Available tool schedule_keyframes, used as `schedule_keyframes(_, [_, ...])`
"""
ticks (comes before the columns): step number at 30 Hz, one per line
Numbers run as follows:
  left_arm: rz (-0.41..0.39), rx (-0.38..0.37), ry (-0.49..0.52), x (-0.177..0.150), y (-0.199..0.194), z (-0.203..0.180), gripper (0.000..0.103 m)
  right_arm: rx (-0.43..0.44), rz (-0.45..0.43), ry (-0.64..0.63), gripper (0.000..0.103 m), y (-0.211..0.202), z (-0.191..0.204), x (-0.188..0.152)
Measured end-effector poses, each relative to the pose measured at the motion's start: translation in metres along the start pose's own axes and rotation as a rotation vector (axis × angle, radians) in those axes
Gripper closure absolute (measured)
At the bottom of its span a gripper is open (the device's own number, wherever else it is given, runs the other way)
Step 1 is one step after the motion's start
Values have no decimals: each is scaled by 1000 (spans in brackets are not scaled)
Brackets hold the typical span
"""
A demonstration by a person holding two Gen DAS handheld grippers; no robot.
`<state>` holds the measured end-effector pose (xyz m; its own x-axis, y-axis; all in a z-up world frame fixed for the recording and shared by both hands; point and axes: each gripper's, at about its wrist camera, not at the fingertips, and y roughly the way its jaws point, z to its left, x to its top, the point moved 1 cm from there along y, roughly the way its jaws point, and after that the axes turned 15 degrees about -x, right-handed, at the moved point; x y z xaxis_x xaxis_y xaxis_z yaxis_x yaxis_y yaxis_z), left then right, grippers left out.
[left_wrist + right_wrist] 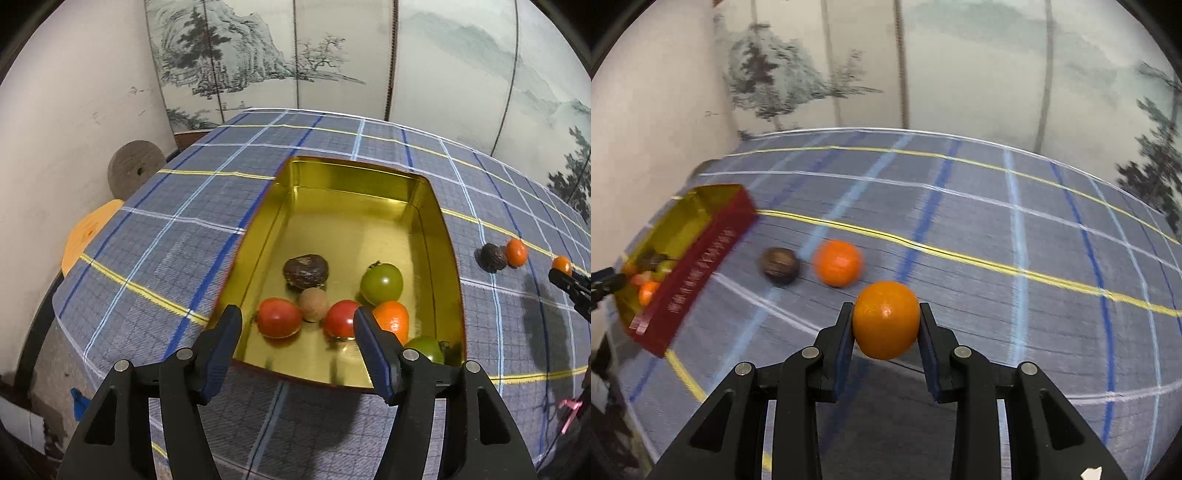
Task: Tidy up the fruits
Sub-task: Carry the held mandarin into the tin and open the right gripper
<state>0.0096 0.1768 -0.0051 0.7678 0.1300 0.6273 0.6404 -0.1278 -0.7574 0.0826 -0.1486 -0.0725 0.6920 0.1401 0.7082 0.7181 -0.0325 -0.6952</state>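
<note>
A gold-lined tin (417, 192) with red outer walls (698, 258) holds several fruits: two red tomatoes (279, 317), a green tomato (382, 282), an orange (393, 319), a dark brown fruit (306, 271) and a small tan ball (313, 304). My left gripper (295, 321) is open and empty above the tin's near end. My right gripper (886, 319) is shut on an orange (886, 319), held above the cloth; it also shows in the left wrist view (562, 265). Another orange (837, 263) and a dark brown fruit (779, 266) lie on the cloth right of the tin.
The table wears a blue plaid cloth (155, 236) with yellow lines. A painted folding screen (295, 55) stands behind it. A grey disc (135, 168) and an orange round thing (86, 232) sit off the table's left edge by a white wall.
</note>
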Motion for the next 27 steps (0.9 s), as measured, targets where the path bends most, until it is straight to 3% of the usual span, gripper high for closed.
schedule_keyframes(11, [-18,51,-51,-5,-15,26,39,219,-66,-160,73,-33,113,24])
schedule_keyframes(17, [-26,72,-86,-9,-20,41,39,277,-74,-247,73,-40,165,24])
schedule_keyframes(27, [-28,104,-143,-17,-27,69,39,306,-53,-321,73,-31,210,24])
